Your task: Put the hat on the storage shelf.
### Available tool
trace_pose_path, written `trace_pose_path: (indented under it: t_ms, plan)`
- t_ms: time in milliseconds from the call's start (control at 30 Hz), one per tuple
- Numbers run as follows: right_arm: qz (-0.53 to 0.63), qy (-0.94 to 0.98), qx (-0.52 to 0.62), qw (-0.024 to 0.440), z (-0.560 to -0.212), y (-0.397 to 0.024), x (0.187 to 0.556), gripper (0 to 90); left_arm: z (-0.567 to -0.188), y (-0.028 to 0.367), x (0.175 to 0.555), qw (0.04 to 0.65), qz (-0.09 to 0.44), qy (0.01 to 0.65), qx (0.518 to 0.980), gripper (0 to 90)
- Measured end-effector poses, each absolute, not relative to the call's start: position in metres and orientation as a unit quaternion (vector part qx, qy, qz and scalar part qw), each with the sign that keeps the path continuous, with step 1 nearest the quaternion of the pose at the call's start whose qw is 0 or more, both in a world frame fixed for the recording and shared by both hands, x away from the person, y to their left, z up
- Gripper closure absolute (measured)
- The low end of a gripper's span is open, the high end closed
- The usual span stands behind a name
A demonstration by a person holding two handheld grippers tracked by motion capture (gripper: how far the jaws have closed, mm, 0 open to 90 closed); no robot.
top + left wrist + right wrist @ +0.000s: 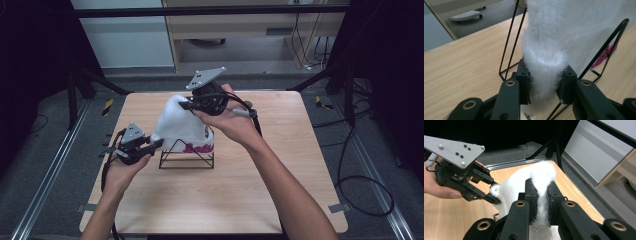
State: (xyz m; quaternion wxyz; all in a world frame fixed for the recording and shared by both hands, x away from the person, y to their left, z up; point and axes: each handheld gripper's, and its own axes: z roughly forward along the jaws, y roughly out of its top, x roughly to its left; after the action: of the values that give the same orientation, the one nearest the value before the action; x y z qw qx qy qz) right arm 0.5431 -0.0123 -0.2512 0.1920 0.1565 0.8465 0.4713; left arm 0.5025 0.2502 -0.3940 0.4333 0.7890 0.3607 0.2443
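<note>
Cloth [176,122]: white, fluffy, draped over the wire stand [187,159] on the counter [250,190].
Left gripper [545,86]: jaws clamped on the cloth's lower corner.
Right gripper [541,195]: jaws pinching its top edge.

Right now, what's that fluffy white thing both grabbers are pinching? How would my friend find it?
Look at the middle of the wooden table. A black wire stand sits there, and the fluffy white cloth drapes over it, pinched by the left gripper and right gripper. It's the only soft, furry thing, with pink lettering low down.
</note>
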Motion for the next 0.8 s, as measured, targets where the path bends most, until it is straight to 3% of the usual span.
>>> trace_pose_path:
  t_ms: [800]
  plan:
    - [0.452, 0.861, 0.152, 0.177, -0.274, 0.0, 0.535, 82.5, -0.421, 0.259, 0.502, 0.429, 0.224, 0.379, 0.789, 64.8]
